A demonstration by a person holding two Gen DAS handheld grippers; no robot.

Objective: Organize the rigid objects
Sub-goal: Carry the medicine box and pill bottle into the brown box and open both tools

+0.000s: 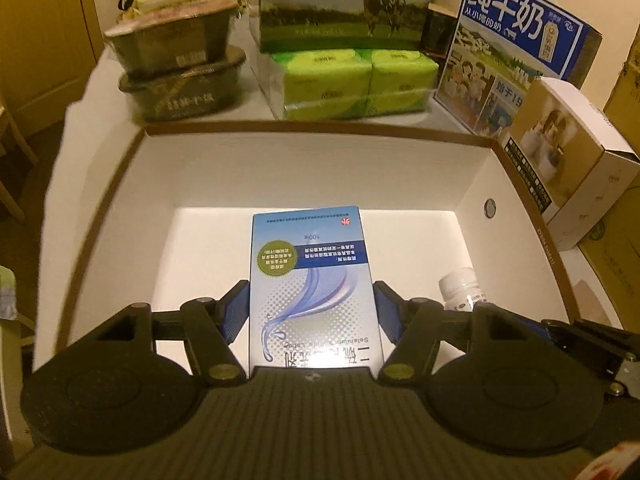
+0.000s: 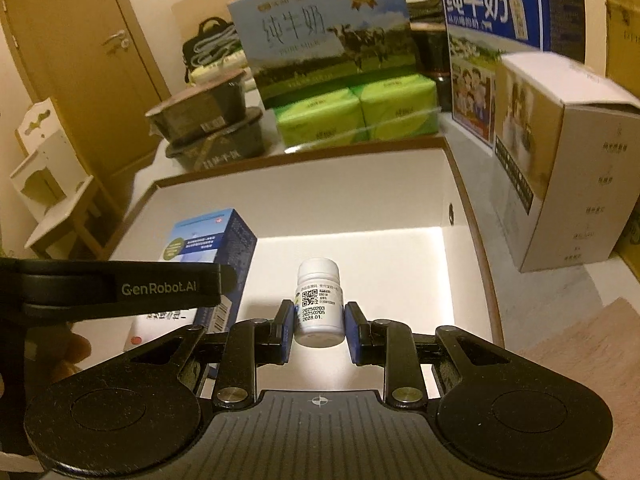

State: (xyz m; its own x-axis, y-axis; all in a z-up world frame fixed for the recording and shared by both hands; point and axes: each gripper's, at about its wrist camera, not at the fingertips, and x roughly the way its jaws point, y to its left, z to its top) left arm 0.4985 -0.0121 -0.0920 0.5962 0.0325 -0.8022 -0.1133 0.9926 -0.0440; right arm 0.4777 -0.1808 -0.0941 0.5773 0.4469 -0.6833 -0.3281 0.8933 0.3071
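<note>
Both hand-held grippers loaded, poised over open white carton (image 1: 304, 168).

Carton: set on desk (image 2: 568, 288), brown-edged, ringed on far and right sides by milk boxes (image 1: 344, 0) and green tissue packs (image 1: 352, 80). Left hand-held gripper (image 1: 310, 308): pinching blue lotion box (image 1: 308, 280) by its sides, above carton floor. Right hand-held gripper (image 2: 318, 328): pressed onto small white pill bottle (image 2: 319, 304), cap pointing far, just right of lotion box.
</note>
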